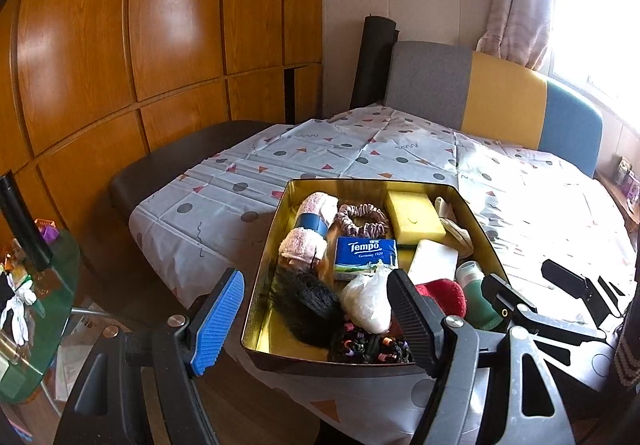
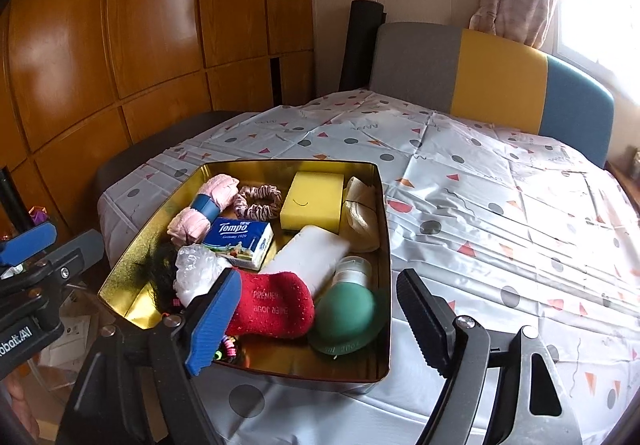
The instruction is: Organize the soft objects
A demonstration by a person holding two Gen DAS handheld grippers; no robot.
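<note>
We see both tools empty with jaws apart, the left tool (image 1: 316, 321) and the right tool (image 2: 316, 319) above the near edge of the tin (image 2: 384, 285), which stands on the bench (image 2: 500, 205). The red sock (image 2: 272, 309) lies inside the tin at its near side, beside the green bottle (image 2: 344, 321). We judge the placing step finished; the next move needs another soft thing, but we see none outside the tin.
</note>
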